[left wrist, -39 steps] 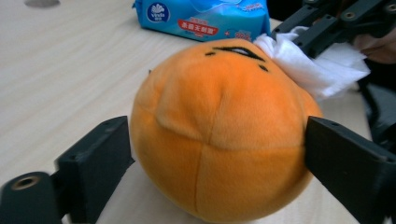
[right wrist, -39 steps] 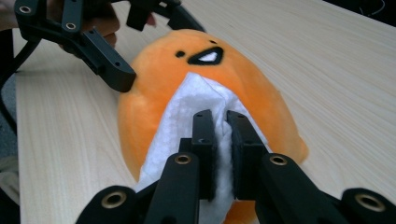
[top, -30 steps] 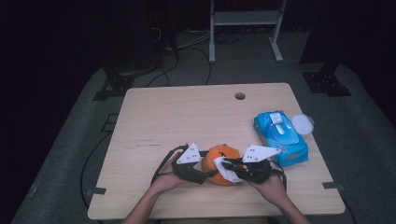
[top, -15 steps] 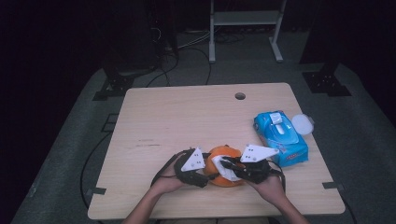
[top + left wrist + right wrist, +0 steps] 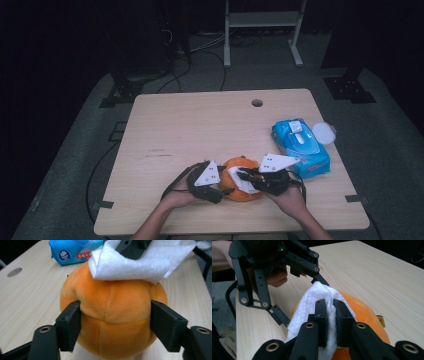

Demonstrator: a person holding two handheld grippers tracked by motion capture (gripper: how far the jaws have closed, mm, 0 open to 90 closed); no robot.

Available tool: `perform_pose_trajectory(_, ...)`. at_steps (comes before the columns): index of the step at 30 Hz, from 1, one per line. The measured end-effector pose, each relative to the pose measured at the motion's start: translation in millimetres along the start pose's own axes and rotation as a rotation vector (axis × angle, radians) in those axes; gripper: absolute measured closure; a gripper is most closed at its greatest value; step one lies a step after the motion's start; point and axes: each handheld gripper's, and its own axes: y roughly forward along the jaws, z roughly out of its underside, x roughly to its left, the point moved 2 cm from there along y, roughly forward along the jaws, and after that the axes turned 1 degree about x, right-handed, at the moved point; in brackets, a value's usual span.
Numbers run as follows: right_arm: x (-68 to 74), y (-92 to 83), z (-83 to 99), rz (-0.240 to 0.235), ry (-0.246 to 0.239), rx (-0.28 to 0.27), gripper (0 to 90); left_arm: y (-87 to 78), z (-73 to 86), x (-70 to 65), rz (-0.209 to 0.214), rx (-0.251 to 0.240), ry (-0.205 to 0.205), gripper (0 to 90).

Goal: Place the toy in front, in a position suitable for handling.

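Left gripper view: left tongs straddle the orange plush ball, pads on both flanks, jaws just been opening slightly. Right tongs clenched on a white wipe, pressing it onto the ball's top. Ball sits on the counter near front edge; blue wipes pack just beside, right.

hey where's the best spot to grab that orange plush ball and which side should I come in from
Probably the widest middle of the orange plush ball, across the band where its seam runs, coming in level from the person's side of the table. The left gripper already has a jaw against each flank there. The top is taken: the right gripper presses a white wipe onto it.
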Motion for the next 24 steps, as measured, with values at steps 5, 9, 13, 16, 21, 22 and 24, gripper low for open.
perform_pose_trajectory(5, -2.3, -0.9, 4.9, 0.002, 0.017, 0.004, 81.1, -0.5, 4.1, 13.1, 0.074, -0.076, -0.232, 21.1)
perform_pose_trajectory(9, 7.0, 3.1, -3.7, -0.015, -0.006, 0.001, 81.0, 3.2, -2.9, 1.3, 0.003, -0.041, -0.081, 29.3)
perform_pose_trajectory(13, -3.5, -2.0, -2.2, 0.026, 0.007, -0.002, 81.1, 0.5, 1.5, -1.5, 0.002, -0.036, -0.023, 31.5)
perform_pose_trajectory(16, -19.6, -10.5, 9.1, 0.070, 0.049, 0.016, 81.0, -1.7, 4.3, 1.0, 0.025, -0.045, -0.055, 29.8)
perform_pose_trajectory(21, -18.0, -14.3, 16.0, 0.075, 0.053, 0.024, 81.1, 0.2, -0.4, 17.1, 0.101, -0.091, -0.312, 12.3)
perform_pose_trajectory(22, -13.8, -12.4, 13.5, 0.063, 0.044, 0.019, 81.0, 1.9, -0.3, 17.0, 0.069, -0.069, -0.285, 13.5)
perform_pose_trajectory(24, -9.4, -10.0, 10.7, 0.040, 0.035, 0.011, 80.8, 3.5, 0.5, 15.2, 0.050, -0.054, -0.248, 19.9)
